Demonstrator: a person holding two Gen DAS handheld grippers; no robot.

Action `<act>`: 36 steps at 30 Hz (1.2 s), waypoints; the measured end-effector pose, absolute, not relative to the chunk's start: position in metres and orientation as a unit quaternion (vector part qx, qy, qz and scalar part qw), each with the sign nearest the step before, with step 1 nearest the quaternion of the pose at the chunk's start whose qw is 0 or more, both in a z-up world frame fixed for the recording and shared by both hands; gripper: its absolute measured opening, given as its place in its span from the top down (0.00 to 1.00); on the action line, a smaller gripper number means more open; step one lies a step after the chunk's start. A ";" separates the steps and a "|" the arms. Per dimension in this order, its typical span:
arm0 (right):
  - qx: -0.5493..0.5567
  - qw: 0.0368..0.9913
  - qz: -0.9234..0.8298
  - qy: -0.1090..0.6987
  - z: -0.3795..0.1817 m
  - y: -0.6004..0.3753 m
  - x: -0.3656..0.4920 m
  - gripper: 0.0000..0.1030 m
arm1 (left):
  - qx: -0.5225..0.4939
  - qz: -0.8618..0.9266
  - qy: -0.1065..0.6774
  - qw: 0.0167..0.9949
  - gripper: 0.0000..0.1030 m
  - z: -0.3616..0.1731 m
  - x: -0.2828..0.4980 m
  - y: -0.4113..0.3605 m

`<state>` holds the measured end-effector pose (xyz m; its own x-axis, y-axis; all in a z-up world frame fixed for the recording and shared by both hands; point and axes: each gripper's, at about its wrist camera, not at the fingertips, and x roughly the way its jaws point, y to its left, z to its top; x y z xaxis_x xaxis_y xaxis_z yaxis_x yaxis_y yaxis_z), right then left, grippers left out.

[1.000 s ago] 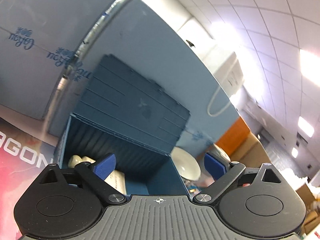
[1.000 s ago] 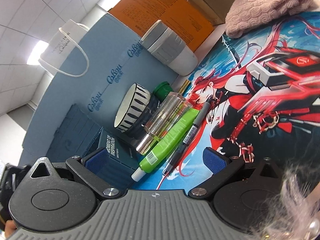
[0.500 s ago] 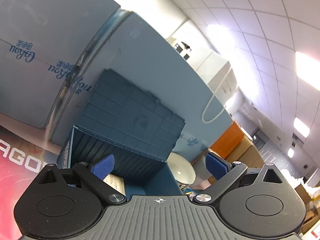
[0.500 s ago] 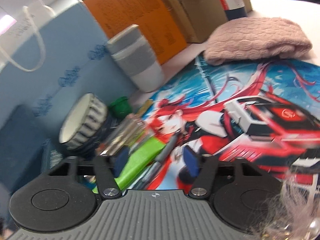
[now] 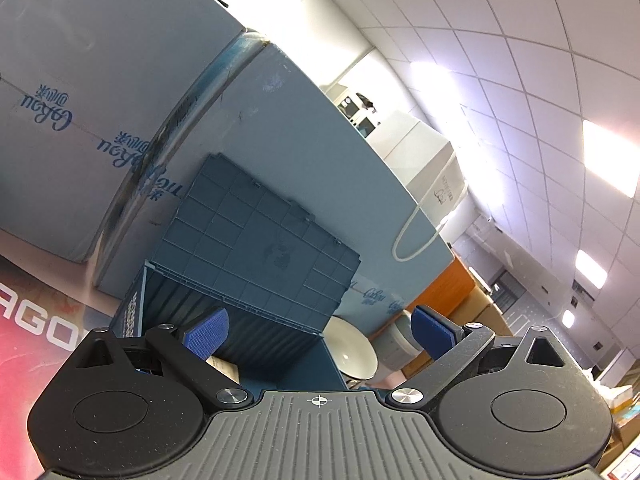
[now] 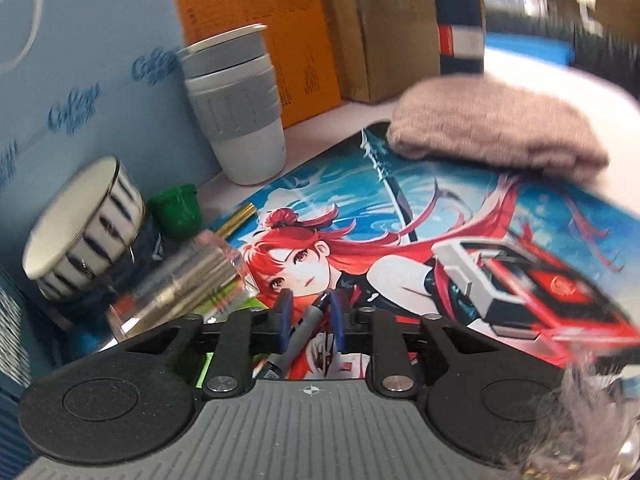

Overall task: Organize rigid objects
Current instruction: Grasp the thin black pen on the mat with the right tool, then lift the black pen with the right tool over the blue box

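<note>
In the right wrist view my right gripper (image 6: 309,316) is shut on a grey pen (image 6: 306,330) above the printed desk mat (image 6: 460,216). Left of it lie a clear bottle with a gold core (image 6: 180,284), a green tube (image 6: 224,300), a green cap (image 6: 176,210) and a striped bowl (image 6: 80,232). In the left wrist view my left gripper (image 5: 320,328) is open and empty in front of an open dark blue storage box (image 5: 256,264), its lid raised. A white bowl (image 5: 352,352) stands right of the box.
A grey and white cup (image 6: 240,108) stands against blue bags (image 6: 80,60). A folded pink knit cloth (image 6: 496,132) lies at the mat's far right. Orange and brown cartons (image 6: 320,20) stand behind. A white paper bag (image 5: 424,176) tops the blue bags.
My right gripper has moved in over the pen and closed on it. My left gripper has tilted upward, so less of the box interior shows.
</note>
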<state>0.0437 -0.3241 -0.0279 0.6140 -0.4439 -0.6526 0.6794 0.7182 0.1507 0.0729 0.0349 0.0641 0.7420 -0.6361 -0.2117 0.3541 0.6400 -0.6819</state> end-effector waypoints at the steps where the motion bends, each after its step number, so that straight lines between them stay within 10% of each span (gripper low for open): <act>1: 0.187 0.879 -0.322 0.297 -0.029 -0.321 0.044 0.86 | -0.319 -0.283 0.224 0.877 0.03 0.064 0.074 0.036; 36: 0.172 0.982 -0.067 0.041 0.129 -0.163 0.004 0.91 | -0.339 -0.230 0.278 0.869 0.03 0.035 0.106 0.111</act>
